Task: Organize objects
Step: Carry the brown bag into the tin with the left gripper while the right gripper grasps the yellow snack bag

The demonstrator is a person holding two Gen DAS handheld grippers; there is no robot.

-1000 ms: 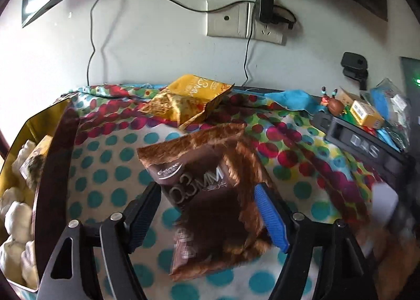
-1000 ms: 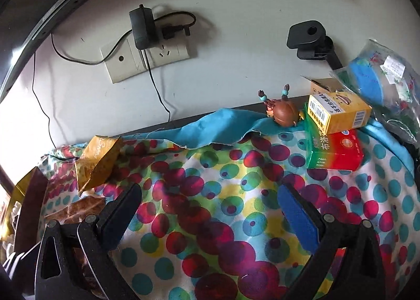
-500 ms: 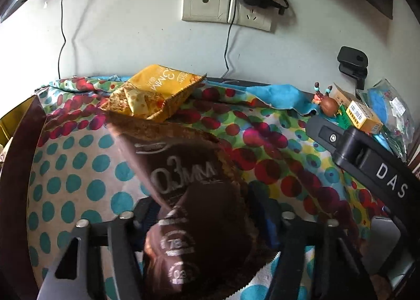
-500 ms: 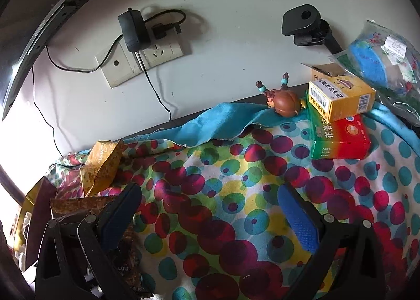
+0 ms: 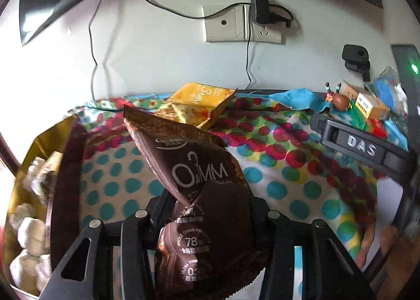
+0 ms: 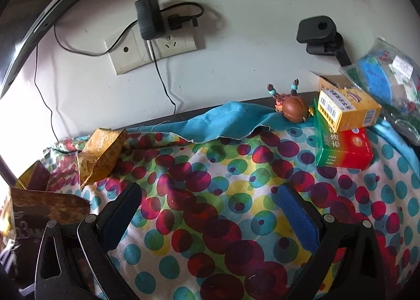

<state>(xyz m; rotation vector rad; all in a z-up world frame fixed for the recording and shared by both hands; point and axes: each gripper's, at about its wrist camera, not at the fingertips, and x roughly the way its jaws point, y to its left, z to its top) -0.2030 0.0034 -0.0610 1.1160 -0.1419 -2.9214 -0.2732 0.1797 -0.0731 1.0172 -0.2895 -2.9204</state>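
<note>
My left gripper (image 5: 210,210) clamps the brown snack packet (image 5: 199,195), lifted off the dotted cloth (image 5: 275,168), with bare cloth between the packet and the gold tin (image 5: 39,147) to its left. My right gripper (image 6: 207,216) hangs wide apart and empty over open cloth, well short of the stacked medicine boxes (image 6: 344,132). A second ago the packet lay loose between my left fingers; now it is pinched and raised.

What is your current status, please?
Left gripper shut on brown snack packet. Right gripper open, holding nothing. Yellow packet lies ahead.
</note>
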